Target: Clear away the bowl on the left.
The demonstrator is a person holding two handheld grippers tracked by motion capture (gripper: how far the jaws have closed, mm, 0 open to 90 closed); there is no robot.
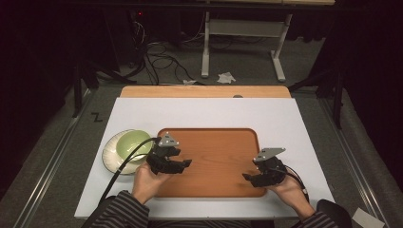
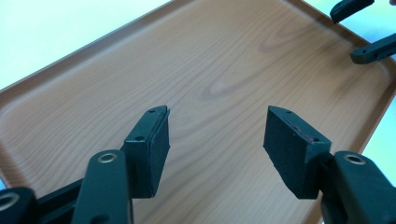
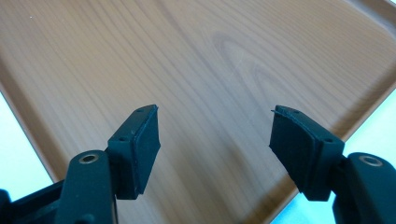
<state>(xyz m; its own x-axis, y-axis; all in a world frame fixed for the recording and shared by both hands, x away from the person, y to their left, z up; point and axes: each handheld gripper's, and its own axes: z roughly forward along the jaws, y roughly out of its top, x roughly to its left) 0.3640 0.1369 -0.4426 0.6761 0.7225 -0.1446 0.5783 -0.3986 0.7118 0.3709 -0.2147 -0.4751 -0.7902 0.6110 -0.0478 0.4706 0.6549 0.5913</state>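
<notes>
Person's forearms: striped sleeves (image 1: 121,209) come in at the near edge of the high view, each hand gripping one tool.
Left hand: the left hand (image 1: 148,183) wraps the handle from below, at the near left corner of the tray.
Left gripper: the left gripper (image 1: 183,165) hangs over the left part of the wooden tray (image 1: 214,142), its jaws pointing toward the tray's middle.
Left gripper opening: the left gripper view shows the jaws spread wide, with bare wood grain between the pads (image 2: 154,154); nothing is clamped and nothing touches them.
Left gripper cable: a black cable (image 1: 123,164) trails from it, back over the bowl and off the near left of the table.
Bowl and plate: a pale green bowl (image 1: 132,143) sits on a white plate (image 1: 110,154), just left of the left gripper and off the tray, on the white table sheet (image 1: 209,111).
Tray: lies between and beneath both grippers, with no load on its surface.
Right gripper: the right gripper (image 1: 251,178) hovers over the tray's near right corner, held by the right hand (image 1: 290,190).
Right gripper opening: the right gripper view shows the jaws equally wide apart over the wood, holding nothing.
Across the gap: the right gripper's jaw tips appear at the top right of the left gripper view, well apart from the left tool.
</notes>
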